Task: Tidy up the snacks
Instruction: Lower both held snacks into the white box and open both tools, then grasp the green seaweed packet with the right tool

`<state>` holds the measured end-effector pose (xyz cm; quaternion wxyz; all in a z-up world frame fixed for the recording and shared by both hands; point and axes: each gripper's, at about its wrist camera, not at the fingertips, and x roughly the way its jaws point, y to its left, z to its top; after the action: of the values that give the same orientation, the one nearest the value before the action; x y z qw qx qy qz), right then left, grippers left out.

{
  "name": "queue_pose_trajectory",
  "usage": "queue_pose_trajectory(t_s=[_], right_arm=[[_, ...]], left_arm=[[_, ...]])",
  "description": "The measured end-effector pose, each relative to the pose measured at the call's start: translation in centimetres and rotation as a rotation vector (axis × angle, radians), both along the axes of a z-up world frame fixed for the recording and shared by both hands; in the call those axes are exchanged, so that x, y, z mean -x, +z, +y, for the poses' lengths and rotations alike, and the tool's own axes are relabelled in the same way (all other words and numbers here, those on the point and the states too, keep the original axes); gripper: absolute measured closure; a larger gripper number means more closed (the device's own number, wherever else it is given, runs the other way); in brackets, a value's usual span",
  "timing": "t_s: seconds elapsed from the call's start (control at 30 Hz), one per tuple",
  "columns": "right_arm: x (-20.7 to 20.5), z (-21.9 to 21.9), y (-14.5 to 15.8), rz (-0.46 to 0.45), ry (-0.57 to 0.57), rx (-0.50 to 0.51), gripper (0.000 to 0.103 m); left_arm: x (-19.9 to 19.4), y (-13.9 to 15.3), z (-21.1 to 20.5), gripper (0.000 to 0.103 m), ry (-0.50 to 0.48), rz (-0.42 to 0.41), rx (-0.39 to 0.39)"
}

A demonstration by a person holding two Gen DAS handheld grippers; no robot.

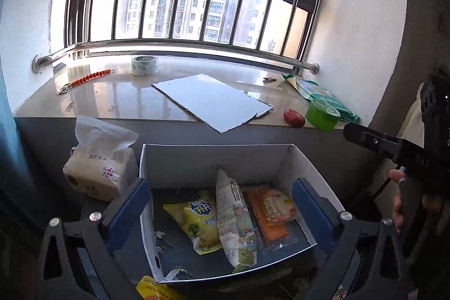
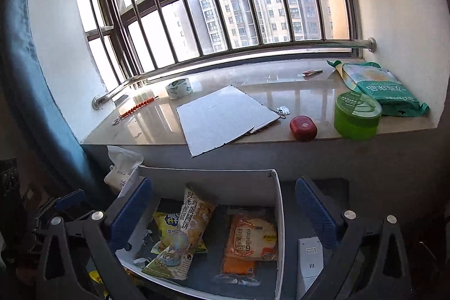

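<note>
A white cardboard box stands below the windowsill and holds three snack packs: a yellow bag, a long pale biscuit pack leaning on it, and an orange-and-yellow pack. My left gripper is open and empty above the box. My right gripper is open and empty over the same box, where the yellow bag, the biscuit pack and the orange pack also show. Another yellow pack lies just in front of the box.
A tissue pack stands left of the box. The sill carries a tape roll, a grey board, a red case, a green jar and a green bag. A white device sits right of the box.
</note>
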<state>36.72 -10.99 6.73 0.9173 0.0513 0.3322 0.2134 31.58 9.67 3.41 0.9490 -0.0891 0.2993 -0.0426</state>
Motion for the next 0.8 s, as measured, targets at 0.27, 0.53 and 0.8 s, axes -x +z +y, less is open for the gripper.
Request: queue_pose_trajectory(t_s=[0.27, 0.53, 0.8], right_arm=[[4.6, -1.0, 1.2, -0.111, 0.0, -0.002, 0.0], [14.9, -3.1, 2.5, -0.168, 0.089, -0.018, 0.0], [25.9, -6.9, -0.7, -0.232, 0.056, 0.044, 0.0]], left_arm=[[5.3, 2.5, 0.0, 0.0, -0.025, -0.113, -0.016], [14.6, 2.2, -1.6, 0.0, -0.111, -0.168, -0.092], [24.3, -2.7, -3.2, 0.0, -0.16, -0.133, -0.077]])
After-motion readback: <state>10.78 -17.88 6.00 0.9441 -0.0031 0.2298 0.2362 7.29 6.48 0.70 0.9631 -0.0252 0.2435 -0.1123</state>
